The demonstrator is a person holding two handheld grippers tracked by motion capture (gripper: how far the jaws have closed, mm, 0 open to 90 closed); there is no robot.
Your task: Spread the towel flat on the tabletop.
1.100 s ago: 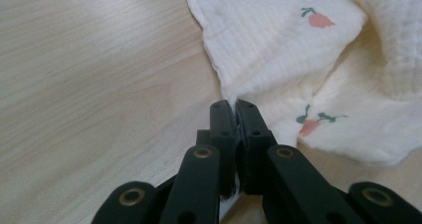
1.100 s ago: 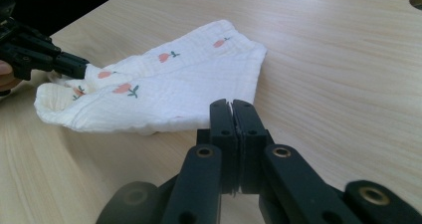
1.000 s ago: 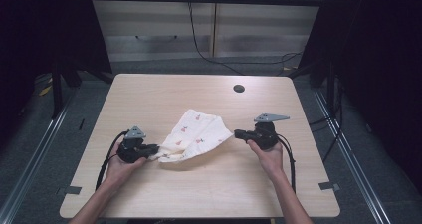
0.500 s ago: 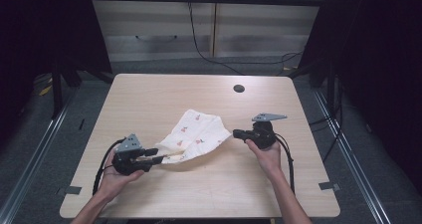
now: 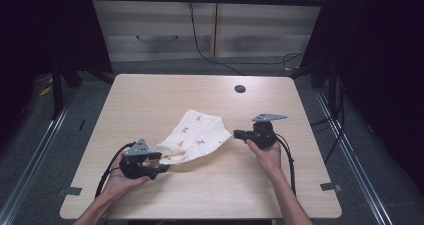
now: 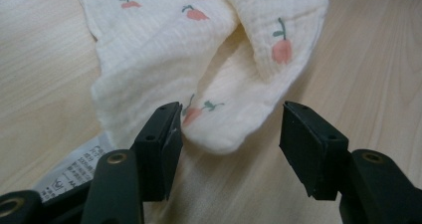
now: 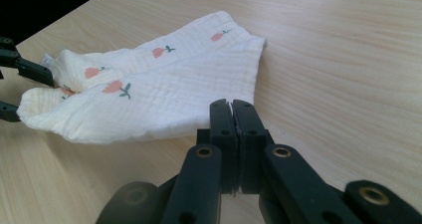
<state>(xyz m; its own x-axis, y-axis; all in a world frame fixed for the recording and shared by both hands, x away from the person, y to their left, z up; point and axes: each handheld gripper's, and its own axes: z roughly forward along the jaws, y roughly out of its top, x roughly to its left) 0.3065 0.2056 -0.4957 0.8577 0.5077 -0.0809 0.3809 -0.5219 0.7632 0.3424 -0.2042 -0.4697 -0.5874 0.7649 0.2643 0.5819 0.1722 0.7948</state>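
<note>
On the near half of the wooden surface (image 5: 150, 92), a cream cloth (image 5: 195, 137) printed with small red flowers lies folded over on itself, between the two hand-held grippers. The left gripper (image 5: 159, 163), which a second ago had its fingers pinched on the cloth's near-left end, has just been opening them and has drawn slightly back toward the person. In the left gripper view the fingers (image 6: 161, 149) now stand well apart, with the rounded fold of the cloth (image 6: 214, 84) lying on the surface between and just beyond them; neither pad presses on it. A white care label (image 6: 74, 169) pokes out beside the left finger. The right gripper (image 5: 236, 133) has kept its place at the cloth's right end; in its own view the fingers (image 7: 233, 134) are fully together, right at the cloth's near edge (image 7: 149, 99). Whether a thin hem is caught between them cannot be told.

The release suggests that this fold has been laid down and the left end is free for the next grasp or for smoothing. Elsewhere the surface carries a dark round grommet hole (image 5: 240, 89) near its far edge, well apart from the work. Nothing stands in the way; the trailing cables (image 5: 285, 150) run back along the forearms.
</note>
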